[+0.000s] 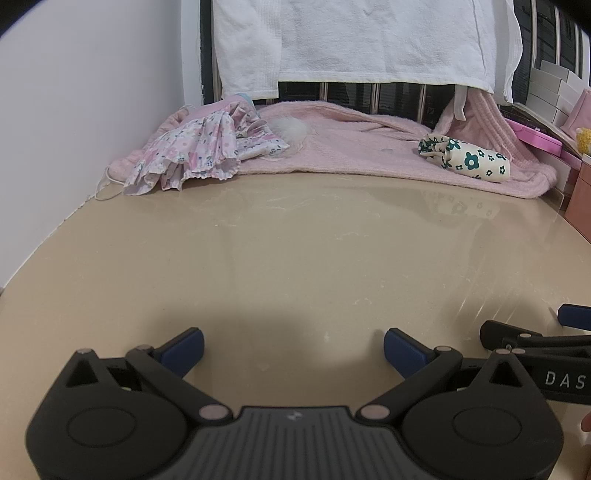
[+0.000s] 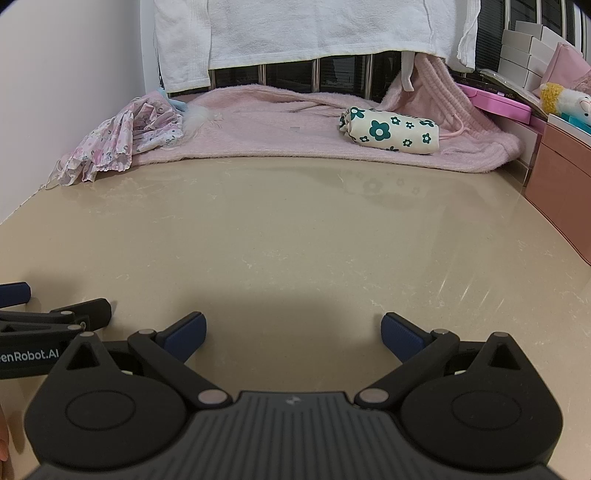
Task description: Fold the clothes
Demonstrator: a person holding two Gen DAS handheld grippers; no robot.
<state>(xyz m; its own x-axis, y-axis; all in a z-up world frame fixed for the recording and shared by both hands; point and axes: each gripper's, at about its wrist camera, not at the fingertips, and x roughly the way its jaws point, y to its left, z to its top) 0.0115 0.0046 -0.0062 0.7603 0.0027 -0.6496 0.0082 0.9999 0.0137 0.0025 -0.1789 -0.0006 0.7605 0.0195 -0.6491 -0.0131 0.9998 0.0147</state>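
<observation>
A crumpled pink-and-white floral garment [image 1: 192, 155] [image 2: 114, 144] lies at the far left of the beige table [image 1: 295, 258] [image 2: 295, 240], partly on a spread pink fuzzy garment [image 1: 351, 151] [image 2: 277, 125]. A folded cream piece with dark green flowers [image 1: 467, 158] [image 2: 391, 129] rests on the pink garment's right side. My left gripper [image 1: 293, 350] is open over bare table near the front edge, nothing between its blue pads. My right gripper [image 2: 293, 334] is open too, beside it on the right, also with nothing held. Both are far from the clothes.
White towels [image 1: 351, 40] [image 2: 314, 33] hang over a dark rail behind the clothes. A white wall [image 1: 74, 129] bounds the left. Pink boxes [image 2: 561, 192], white cartons [image 2: 524, 48] and a plush toy [image 2: 565, 99] crowd the right edge.
</observation>
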